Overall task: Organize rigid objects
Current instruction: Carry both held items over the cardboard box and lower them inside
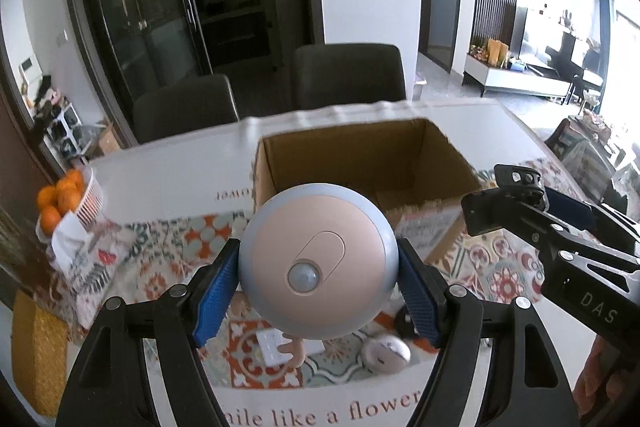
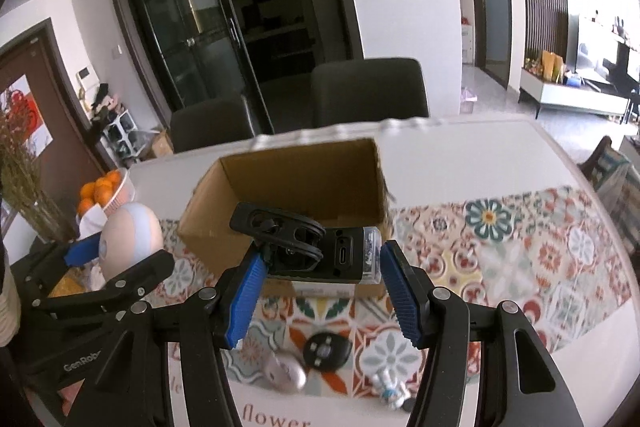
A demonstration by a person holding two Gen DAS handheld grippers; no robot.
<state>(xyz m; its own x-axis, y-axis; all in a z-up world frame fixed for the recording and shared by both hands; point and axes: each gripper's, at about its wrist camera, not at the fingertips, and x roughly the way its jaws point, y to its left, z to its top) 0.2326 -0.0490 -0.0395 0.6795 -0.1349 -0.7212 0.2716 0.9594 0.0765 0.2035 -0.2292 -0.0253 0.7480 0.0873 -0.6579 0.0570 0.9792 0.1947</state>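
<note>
We've got the round lamp [image 1: 319,261] clamped in our left hand-held gripper [image 1: 319,291], the black gadget [image 2: 316,251] pinched in the right hand-held gripper [image 2: 320,291], and both are poised before the box [image 1: 360,163] ahead for dropping in.

We see two dark chairs [image 1: 347,77] behind table, tucked against far edge. Patterned floral cloth [image 2: 520,247] covers table [image 2: 460,151] near side; white bare strip beyond. Basket of oranges [image 1: 60,199] sits at table's left edge, white paper just beside it. We note dark glass-door cabinet [image 2: 192,27] against back wall, dried stems [image 2: 24,195] at far left, white low console [image 1: 520,79] in bright room, right.
</note>
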